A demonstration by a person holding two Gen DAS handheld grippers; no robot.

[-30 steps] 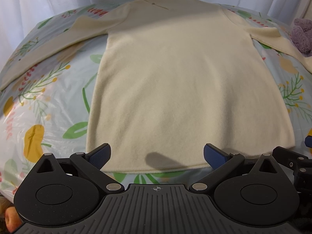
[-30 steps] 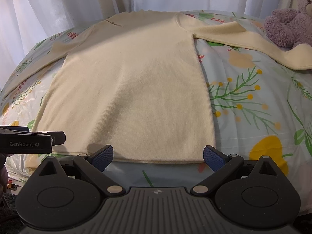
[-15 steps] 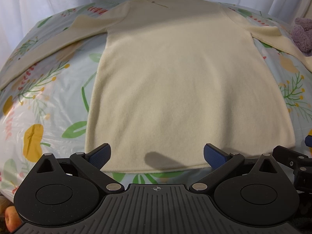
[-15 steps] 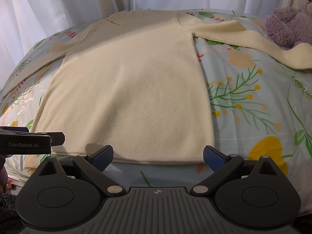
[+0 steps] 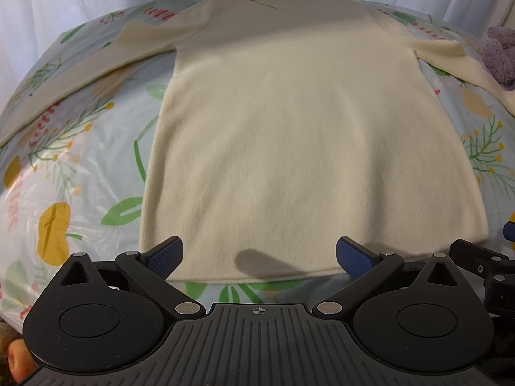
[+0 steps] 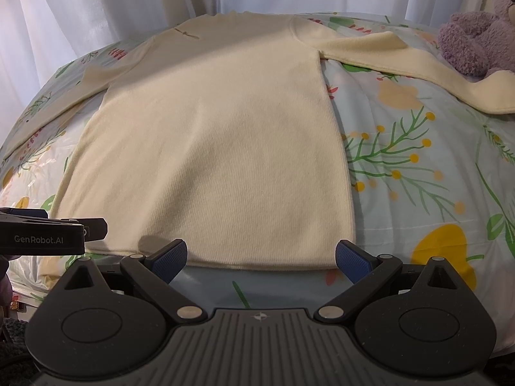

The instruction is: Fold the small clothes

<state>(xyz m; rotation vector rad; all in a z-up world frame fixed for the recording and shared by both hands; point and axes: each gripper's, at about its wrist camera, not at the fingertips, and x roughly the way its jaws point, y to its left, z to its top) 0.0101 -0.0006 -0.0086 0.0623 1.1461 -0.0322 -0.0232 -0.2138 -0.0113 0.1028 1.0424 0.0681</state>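
I hold both tools, left tool (image 5: 259, 254) and right tool (image 6: 260, 254), apart before the sweater (image 5: 309, 148); it looks soft, light, floppy; I would pinch the hem corners.

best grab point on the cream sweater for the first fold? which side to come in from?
Probably the bottom hem, at its two corners. The cream sweater lies flat on the floral sheet, sleeves spread, with the hem as the nearest free edge. Both the left tongs and right tongs stand open just short of it, so come in low from the near side and slide one finger under.
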